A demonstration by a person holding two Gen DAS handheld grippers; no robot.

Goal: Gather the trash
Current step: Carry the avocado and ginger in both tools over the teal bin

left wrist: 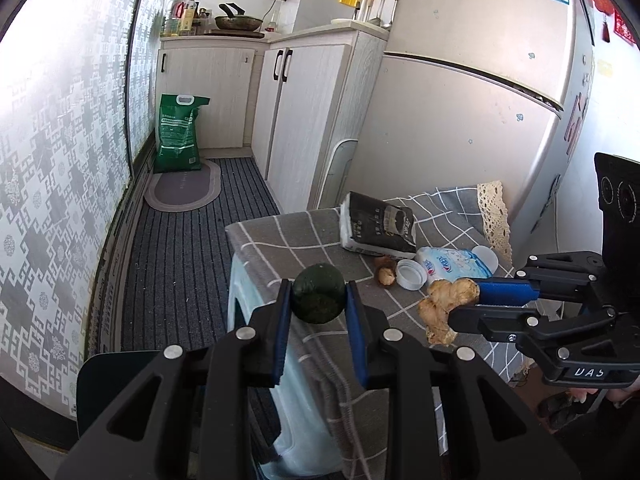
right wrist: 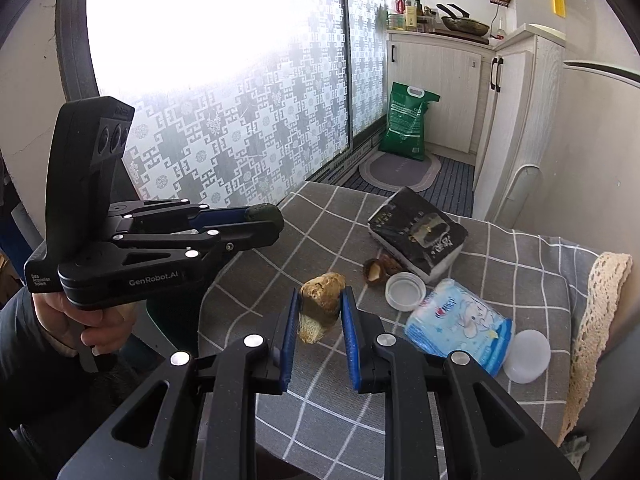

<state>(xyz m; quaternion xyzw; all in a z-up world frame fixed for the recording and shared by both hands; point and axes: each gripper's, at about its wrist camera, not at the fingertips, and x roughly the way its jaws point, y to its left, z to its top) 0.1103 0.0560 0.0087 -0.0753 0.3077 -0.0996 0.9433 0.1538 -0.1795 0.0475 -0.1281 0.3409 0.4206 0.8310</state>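
My left gripper (left wrist: 318,294) is shut on a dark green round fruit (left wrist: 318,300) and holds it above the near left edge of the checked table (left wrist: 272,248). It also shows in the right wrist view (right wrist: 266,220) with the fruit (right wrist: 264,211) at its tips. My right gripper (right wrist: 320,308) is shut on a tan, dried-up scrap (right wrist: 320,302), lifted over the tablecloth (right wrist: 328,216); the scrap (left wrist: 448,300) also shows in the left wrist view, at the tips of the right gripper (left wrist: 466,300). A brown nut shell (right wrist: 376,270) lies on the cloth.
On the table lie a black tissue pack (right wrist: 420,236), a blue-white tissue pack (right wrist: 460,324), a clear lid (right wrist: 405,291) and a white lid (right wrist: 527,356). A fridge (left wrist: 480,120) stands behind, cabinets (left wrist: 304,120) and a green bag (left wrist: 178,136) beyond, a striped mat (left wrist: 180,260) on the floor.
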